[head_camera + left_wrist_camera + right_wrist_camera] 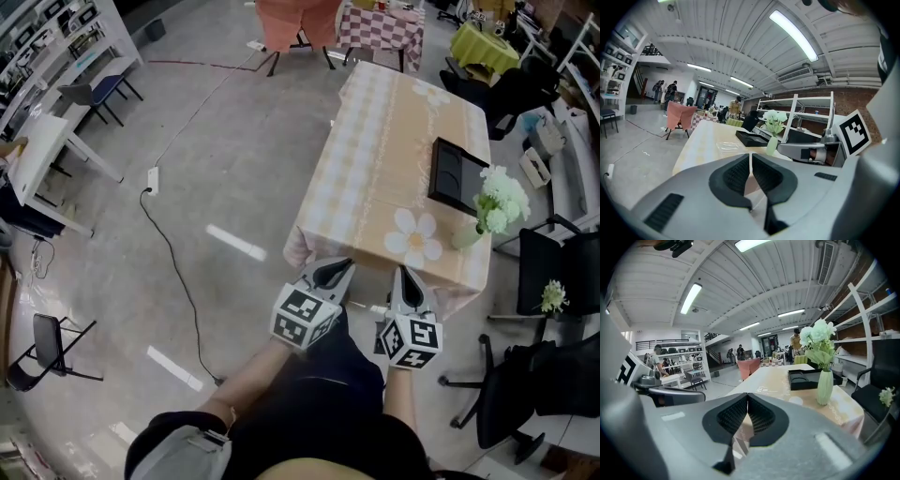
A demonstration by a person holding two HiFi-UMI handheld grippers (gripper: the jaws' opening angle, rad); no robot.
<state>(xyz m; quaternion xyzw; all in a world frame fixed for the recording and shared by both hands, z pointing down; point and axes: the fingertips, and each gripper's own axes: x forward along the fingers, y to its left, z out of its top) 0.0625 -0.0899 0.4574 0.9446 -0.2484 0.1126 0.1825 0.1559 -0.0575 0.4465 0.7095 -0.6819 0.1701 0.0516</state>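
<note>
Evenly, left tool [337, 269] and right tool [405, 274] hold ribbed black pads [733, 176] together near the cloth-draped table [394, 141].

Large open lab or workshop hall, ribbed ceiling with strip lights [691, 297], metal shelving [874, 310], concrete floor [216, 159] with trailing cable [173, 258], office chairs [506, 394], several cloth-covered desks [384, 159], people standing far back.
</note>
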